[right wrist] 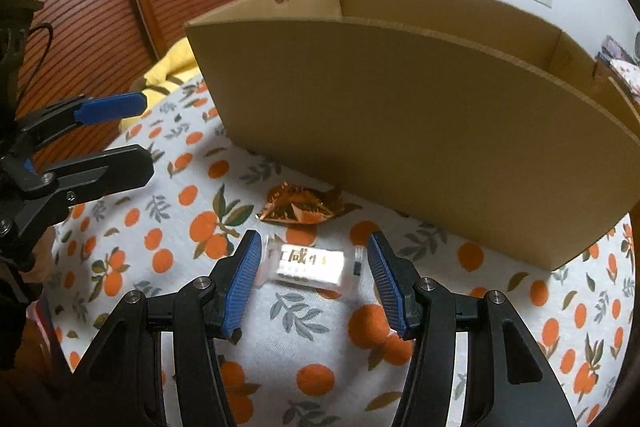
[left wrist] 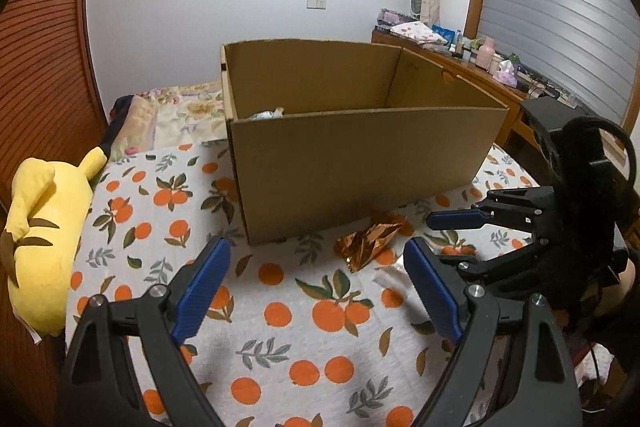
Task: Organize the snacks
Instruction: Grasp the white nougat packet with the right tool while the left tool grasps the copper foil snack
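The right gripper (right wrist: 312,281) hangs wide open around a white snack packet (right wrist: 310,264) on the orange-print cloth (right wrist: 328,367), near the cardboard box (right wrist: 420,131); the left gripper (left wrist: 316,291) gapes empty

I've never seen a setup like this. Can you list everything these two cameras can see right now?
cardboard box: one, brown, open-topped, on the bedspread; something white shows inside at its left end
foil snack wrapper: one, copper-gold, crumpled, on the cloth in front of the box
white snack packet: one, white and clear with printed characters, lying between the right gripper's open fingers
bedspread: one, white with orange fruit print, under everything
plush toy: one, yellow, at the bed's left edge
desk: one, wooden, against the far wall, crowded with bottles and small items
left gripper: one, black with blue pads, open, holding nothing
right gripper: one, black with blue pads, open around the packet
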`<action>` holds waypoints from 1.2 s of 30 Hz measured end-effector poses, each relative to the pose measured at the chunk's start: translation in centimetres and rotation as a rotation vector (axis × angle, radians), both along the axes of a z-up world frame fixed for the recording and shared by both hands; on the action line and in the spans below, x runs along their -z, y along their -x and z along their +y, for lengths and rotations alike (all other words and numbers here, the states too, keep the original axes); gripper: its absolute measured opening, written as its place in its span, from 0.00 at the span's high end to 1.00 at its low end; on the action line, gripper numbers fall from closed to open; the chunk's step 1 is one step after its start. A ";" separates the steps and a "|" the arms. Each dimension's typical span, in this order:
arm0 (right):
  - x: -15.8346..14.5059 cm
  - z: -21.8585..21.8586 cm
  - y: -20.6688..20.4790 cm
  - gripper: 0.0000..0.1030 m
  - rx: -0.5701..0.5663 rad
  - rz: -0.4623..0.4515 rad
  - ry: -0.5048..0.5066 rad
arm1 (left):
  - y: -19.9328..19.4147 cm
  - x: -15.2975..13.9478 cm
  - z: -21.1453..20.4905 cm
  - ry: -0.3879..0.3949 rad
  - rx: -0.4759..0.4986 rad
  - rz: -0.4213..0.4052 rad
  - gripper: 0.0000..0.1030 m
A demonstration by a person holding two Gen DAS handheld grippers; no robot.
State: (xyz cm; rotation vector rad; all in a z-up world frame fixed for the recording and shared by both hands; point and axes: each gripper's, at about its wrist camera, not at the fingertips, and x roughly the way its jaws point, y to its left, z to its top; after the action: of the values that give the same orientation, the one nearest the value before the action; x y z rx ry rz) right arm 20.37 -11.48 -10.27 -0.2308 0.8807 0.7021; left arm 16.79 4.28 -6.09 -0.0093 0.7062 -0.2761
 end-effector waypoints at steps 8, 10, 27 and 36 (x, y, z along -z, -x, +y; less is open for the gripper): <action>1.5 0.5 -0.6 0.45 0.002 0.038 0.026 | -0.5 1.3 -0.1 -0.006 0.001 0.028 0.13; 1.7 0.6 -0.6 0.43 0.001 0.036 0.037 | -0.6 1.4 -0.1 -0.006 0.002 0.031 0.13; 2.3 1.2 0.0 0.52 -0.001 0.003 0.054 | -1.4 2.8 -0.5 -0.012 -0.003 0.065 0.14; 1.4 -0.8 0.4 0.55 0.005 -0.009 -0.002 | -2.8 2.8 -2.6 -0.040 0.044 0.074 0.14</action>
State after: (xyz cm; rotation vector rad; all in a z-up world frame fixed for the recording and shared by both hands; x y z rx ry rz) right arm 19.96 -12.25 -11.69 -0.2294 0.8720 0.6971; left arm 19.54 1.71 -8.91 0.0349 0.7861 -0.3050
